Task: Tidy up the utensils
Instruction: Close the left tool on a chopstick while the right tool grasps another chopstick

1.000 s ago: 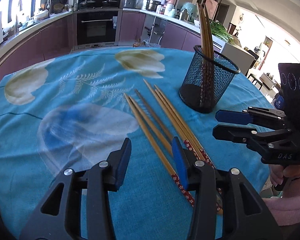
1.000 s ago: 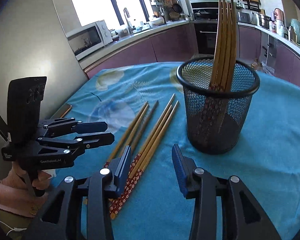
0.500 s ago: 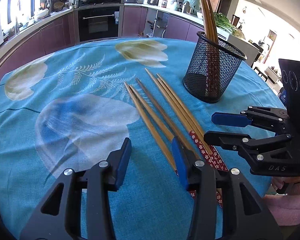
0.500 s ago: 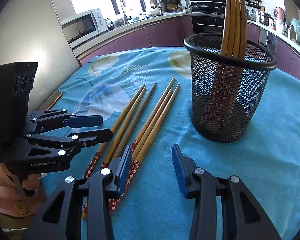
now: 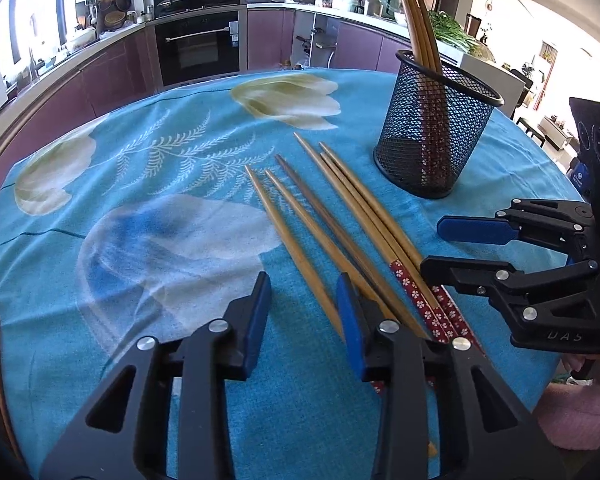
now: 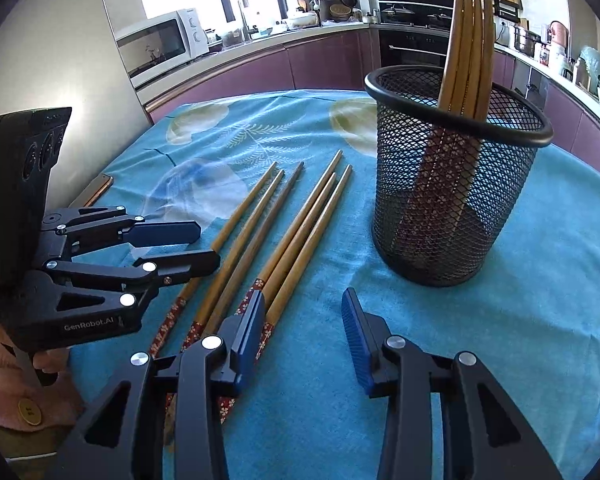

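Observation:
Several wooden chopsticks (image 5: 292, 246) (image 6: 300, 216) with red patterned ends lie side by side on the blue flowered tablecloth (image 5: 140, 240). A black mesh cup (image 5: 436, 136) (image 6: 452, 200) stands behind them and holds several more chopsticks (image 5: 416, 20) (image 6: 466, 40) upright. My left gripper (image 5: 304, 308) (image 6: 204, 246) hovers over the near ends. Its jaws are closing; the leftmost chopstick lies between them, near the right pad and not pinched. My right gripper (image 6: 302, 320) (image 5: 432, 246) is closing slightly, with the rightmost chopstick just inside its left finger and not gripped.
A thin copper-edged device (image 6: 96, 192) lies at the cloth's left edge. A person's pink sleeve (image 5: 580, 420) is at the near table edge. Behind the round table run purple kitchen cabinets with an oven (image 5: 200, 44) and a microwave (image 6: 160, 44).
Both grippers have tipped slightly over the chopsticks' near ends. The left jaws have narrowed around the leftmost chopstick, and the right jaws have narrowed a little. The chopsticks and the cup have not moved.

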`<state>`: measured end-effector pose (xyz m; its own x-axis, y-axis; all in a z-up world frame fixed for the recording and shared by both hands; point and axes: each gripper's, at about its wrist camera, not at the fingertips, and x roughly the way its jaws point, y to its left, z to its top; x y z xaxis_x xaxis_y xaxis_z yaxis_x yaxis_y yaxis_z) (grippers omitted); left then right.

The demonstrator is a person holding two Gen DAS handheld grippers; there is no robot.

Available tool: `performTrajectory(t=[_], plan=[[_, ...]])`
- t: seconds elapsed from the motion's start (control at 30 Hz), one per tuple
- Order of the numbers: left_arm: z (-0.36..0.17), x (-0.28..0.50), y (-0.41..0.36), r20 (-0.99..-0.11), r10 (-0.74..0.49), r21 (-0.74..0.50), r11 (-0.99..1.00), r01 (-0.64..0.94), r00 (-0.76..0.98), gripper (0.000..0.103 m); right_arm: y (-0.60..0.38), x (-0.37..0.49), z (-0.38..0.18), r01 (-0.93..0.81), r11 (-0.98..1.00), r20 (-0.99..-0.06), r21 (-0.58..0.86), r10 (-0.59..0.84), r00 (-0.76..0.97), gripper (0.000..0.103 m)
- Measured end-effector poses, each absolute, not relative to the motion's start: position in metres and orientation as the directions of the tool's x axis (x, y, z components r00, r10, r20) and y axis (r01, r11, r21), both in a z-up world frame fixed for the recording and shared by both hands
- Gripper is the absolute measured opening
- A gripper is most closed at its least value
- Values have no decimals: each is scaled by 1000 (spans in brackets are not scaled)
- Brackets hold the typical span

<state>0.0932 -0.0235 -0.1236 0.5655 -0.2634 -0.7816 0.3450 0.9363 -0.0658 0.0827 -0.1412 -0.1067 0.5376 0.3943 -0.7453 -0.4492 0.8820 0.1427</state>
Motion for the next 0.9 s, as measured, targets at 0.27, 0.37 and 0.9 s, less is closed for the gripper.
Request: performTrajectory(t=[0.27,0.37,0.9], plan=[[-123,97,-15,-786,-271,-87,938,335,556,23,-138,88,-108,-440,890,-758,117,366,539,34],[-124,100,-16,-787,-258,-73,941,331,560,23,-131,92,-108,-436,895,-758,93,348,551,33],[-124,107,-14,-777,-245,-85,953,290,580,8,-143,109,-111,-373,900,-730,225,409,548,8]])
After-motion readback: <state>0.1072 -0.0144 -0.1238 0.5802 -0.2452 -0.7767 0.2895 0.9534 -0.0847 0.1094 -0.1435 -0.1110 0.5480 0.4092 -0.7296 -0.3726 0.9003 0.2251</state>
